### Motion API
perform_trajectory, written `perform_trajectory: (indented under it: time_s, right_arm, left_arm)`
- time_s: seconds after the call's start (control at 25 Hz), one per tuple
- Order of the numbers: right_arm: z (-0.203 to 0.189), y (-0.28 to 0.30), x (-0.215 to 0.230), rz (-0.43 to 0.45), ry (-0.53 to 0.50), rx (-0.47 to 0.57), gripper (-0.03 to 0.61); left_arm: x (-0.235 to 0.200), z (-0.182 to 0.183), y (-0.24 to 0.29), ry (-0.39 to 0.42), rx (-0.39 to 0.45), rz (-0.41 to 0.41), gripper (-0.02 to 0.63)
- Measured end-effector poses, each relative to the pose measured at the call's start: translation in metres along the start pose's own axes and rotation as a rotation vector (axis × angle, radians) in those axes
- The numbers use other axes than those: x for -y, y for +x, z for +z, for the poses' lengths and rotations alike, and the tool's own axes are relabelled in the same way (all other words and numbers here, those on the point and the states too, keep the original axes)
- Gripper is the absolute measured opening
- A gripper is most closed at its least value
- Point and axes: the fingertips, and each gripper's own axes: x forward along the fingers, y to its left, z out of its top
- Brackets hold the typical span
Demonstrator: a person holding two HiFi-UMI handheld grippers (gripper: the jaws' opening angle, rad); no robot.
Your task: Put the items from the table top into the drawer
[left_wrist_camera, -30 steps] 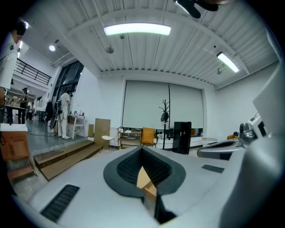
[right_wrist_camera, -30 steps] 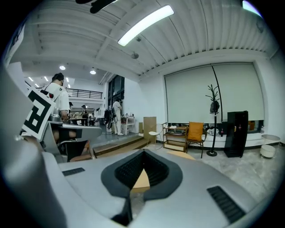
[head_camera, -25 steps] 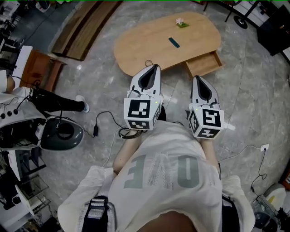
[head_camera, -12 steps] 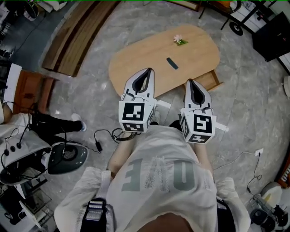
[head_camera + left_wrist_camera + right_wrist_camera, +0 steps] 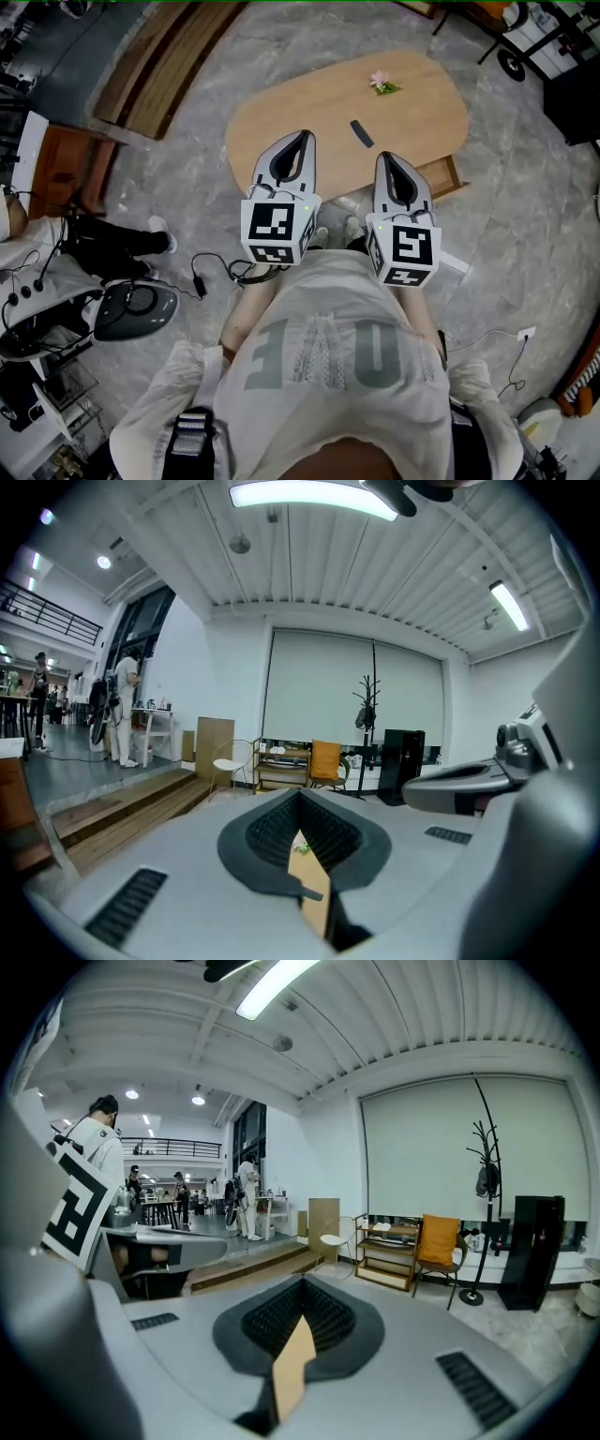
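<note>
An oval wooden table stands on a grey marble floor. A dark bar lies mid-top and a flower at the far edge (the drawer is open on the right). The left gripper and right gripper hover at the near edge, closed and empty.

Clutter across the grey floor
Wooden steps at top-left corner; black cable and grey device toward left edge.

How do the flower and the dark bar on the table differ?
The flower is pink with green leaves, while the dark bar is plain, slim and oblong. The flower lies near the far edge of the table; the dark bar lies nearer its middle. Both rest on the table top, and neither is in the open drawer.
</note>
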Motion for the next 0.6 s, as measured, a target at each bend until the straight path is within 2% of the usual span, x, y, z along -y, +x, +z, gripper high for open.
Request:
perform_trajectory:
  time_s: [0.28, 0.48, 0.6]
  right_arm:
    - [0.014, 0.023, 0.011, 0.083, -0.037, 0.027, 0.006]
    - [0.01, 0.042, 0.021, 0.096, -0.019, 0.028, 0.005]
    - [0.0, 0.065, 0.025, 0.117, -0.025, 0.011, 0.006]
  left_arm:
    - [0.005, 0.008, 0.016, -0.011, 0.013, 0.059, 0.008]
    - [-0.002, -0.002, 0.03, -0.016, -0.001, 0.077, 0.008]
    - [-0.003, -0.022, 0.048, 0.014, -0.041, 0.05, 0.008]
